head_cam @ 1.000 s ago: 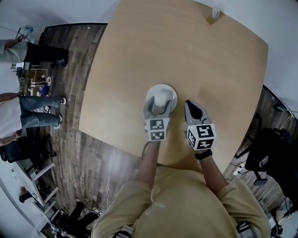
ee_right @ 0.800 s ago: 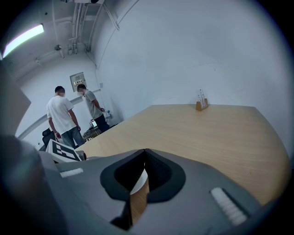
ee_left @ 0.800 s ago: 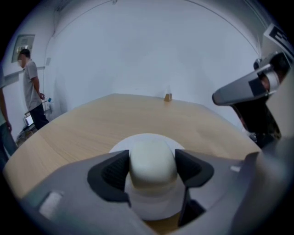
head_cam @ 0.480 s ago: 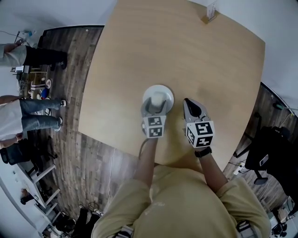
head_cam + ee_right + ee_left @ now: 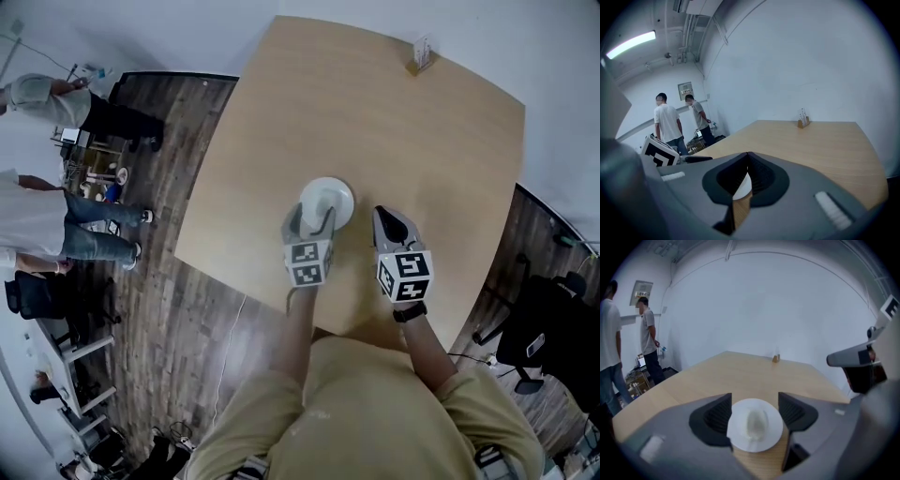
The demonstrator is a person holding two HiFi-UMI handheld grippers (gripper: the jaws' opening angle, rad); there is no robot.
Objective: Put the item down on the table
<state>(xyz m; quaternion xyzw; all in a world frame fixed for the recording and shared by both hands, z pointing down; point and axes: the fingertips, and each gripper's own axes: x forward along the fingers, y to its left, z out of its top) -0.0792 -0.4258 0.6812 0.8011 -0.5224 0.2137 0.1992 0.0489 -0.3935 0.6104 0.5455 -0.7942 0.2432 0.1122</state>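
White dish (image 5: pixel 326 201) on table (image 5: pixel 422 141) by spread left claw (image 5: pixel 310 217), wooden holder (image 5: pixel 419 58) apart.

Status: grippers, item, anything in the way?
Left gripper jaws apart, gripping nothing. Right gripper jaws together, empty. White round item resting on the table at the left jaws' tips. Small holder at far edge, well clear.

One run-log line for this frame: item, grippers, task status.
item: white round item resting on table | left gripper: open, not gripping | right gripper: shut, empty | task: item down
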